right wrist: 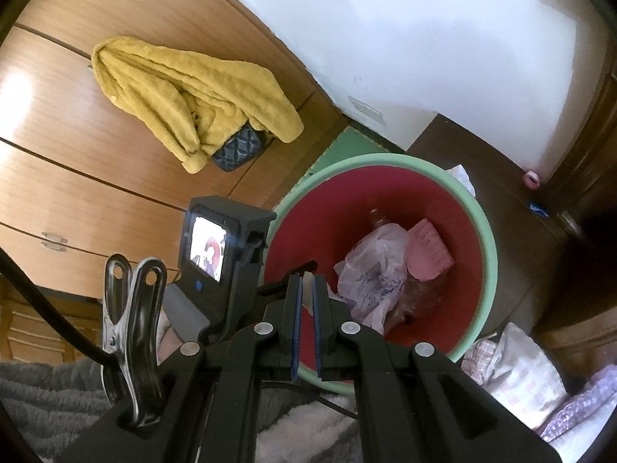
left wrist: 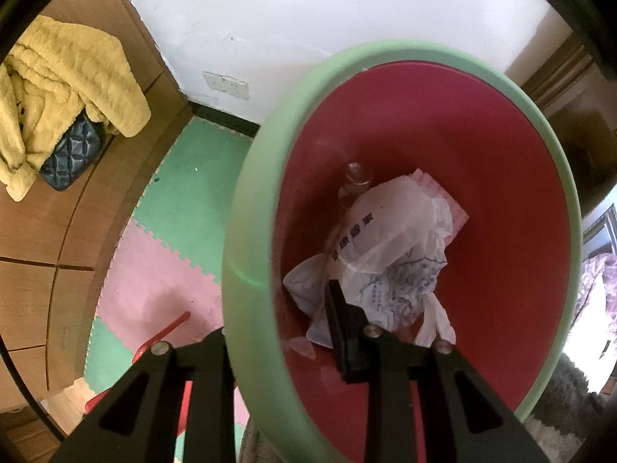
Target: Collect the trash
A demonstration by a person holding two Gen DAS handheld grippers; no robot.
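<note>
Wooden wardrobe point(right wrist: 77, 162) is seen beside a white wall point(left wrist: 308, 19), with a yellow fleece garment point(right wrist: 185, 96) hung over a dark quilted bag point(right wrist: 237, 150) on its front. Pink and green foam floor tiles point(left wrist: 154, 239) are laid below. A bucket point(left wrist: 246, 231), green outside and red inside, is gripped at its rim by the left gripper point(left wrist: 285, 332), one finger inside the wall and the other outside it. Within the bucket are held a crumpled white printed plastic bag point(left wrist: 389, 247), a pink sheet point(right wrist: 428, 250) and a clear bottle point(left wrist: 356, 177). The right gripper point(right wrist: 306, 293) is presented near the bucket's rim, its blue-padded fingers point(right wrist: 295, 308) pressed nearly together with nothing between them.
</note>
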